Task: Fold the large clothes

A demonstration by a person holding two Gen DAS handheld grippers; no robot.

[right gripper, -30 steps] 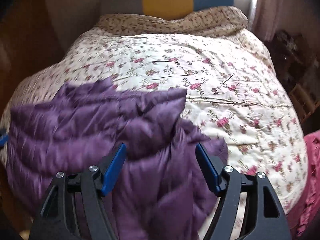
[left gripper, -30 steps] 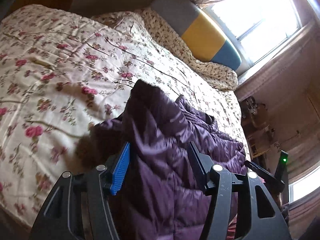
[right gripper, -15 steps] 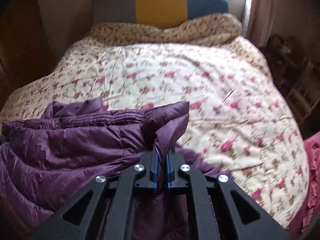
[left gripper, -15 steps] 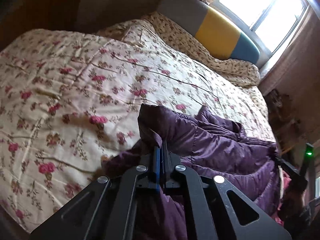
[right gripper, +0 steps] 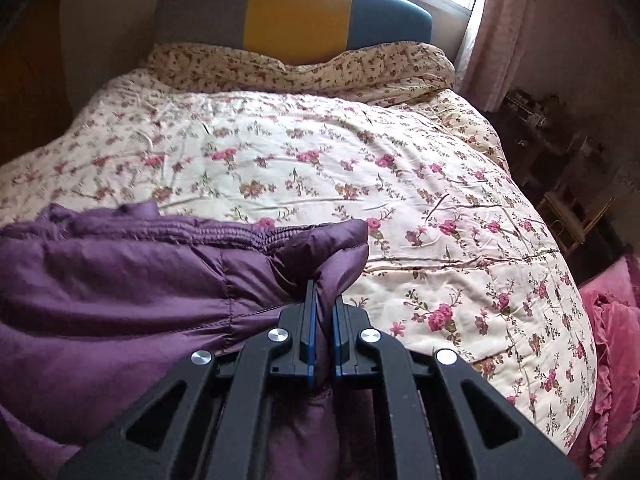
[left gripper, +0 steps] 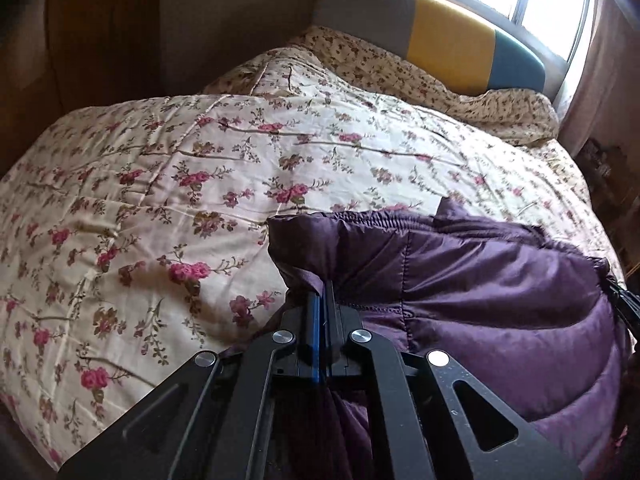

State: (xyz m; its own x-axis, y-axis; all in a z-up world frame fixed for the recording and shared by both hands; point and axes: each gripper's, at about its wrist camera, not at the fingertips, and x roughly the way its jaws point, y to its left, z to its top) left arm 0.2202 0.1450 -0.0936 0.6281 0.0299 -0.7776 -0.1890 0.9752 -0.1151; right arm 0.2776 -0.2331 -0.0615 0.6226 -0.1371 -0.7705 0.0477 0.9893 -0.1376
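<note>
left wrist: left gripper (left gripper: 323, 292) clamped on left corner of purple quilted jacket (left gripper: 480, 280), lying on floral bedspread (left gripper: 160, 184) | right wrist: right gripper (right gripper: 323, 296) pinches jacket's right corner; pink cloth (right gripper: 616, 320) beside bed

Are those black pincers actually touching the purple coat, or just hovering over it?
Touching. In the left wrist view, the left gripper pinches a fold of the purple coat; in the right wrist view, the right gripper clamps another fold.
</note>
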